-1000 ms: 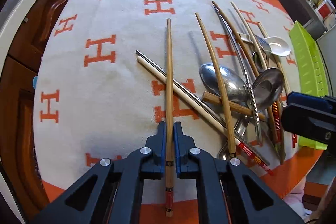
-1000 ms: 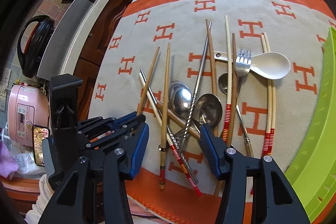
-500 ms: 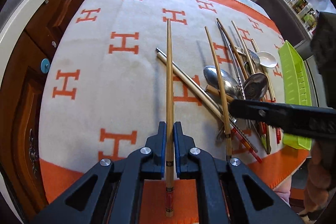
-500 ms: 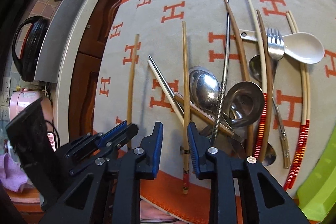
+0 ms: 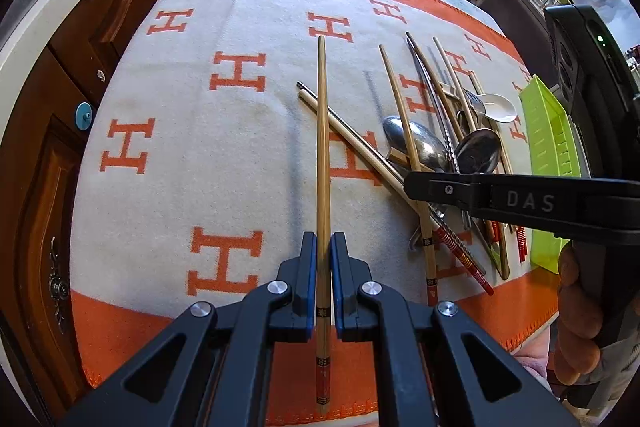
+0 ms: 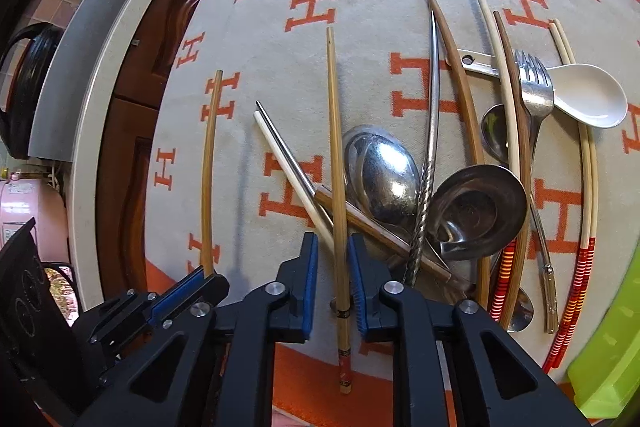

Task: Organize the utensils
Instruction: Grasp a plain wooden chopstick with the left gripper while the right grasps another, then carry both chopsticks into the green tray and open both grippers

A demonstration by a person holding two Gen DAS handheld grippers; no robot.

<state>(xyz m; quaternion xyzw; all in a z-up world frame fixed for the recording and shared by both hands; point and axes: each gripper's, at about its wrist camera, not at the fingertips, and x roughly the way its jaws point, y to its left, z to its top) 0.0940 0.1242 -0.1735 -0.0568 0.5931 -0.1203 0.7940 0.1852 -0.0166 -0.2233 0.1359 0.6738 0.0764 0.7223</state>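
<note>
Two bamboo chopsticks are concerned: one (image 5: 323,163) is clamped by the left gripper (image 5: 323,247); another (image 6: 336,163) is straddled by the right gripper (image 6: 333,251), whose jaws have just been closing without yet pressing it, beside the utensil pile (image 6: 460,203).

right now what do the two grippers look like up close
Both grippers are black plastic with blue pads lining the fingers and round silver bolts at the joints: left gripper, right gripper. Seen side-on from the left wrist, the right one's finger reads "DAS" in grey. No cables or sleeves are clearly visible.

Orange-H cloth (image 5: 240,155), wood cabinets (image 5: 120,7), pink cooker (image 6: 24,211).
</note>
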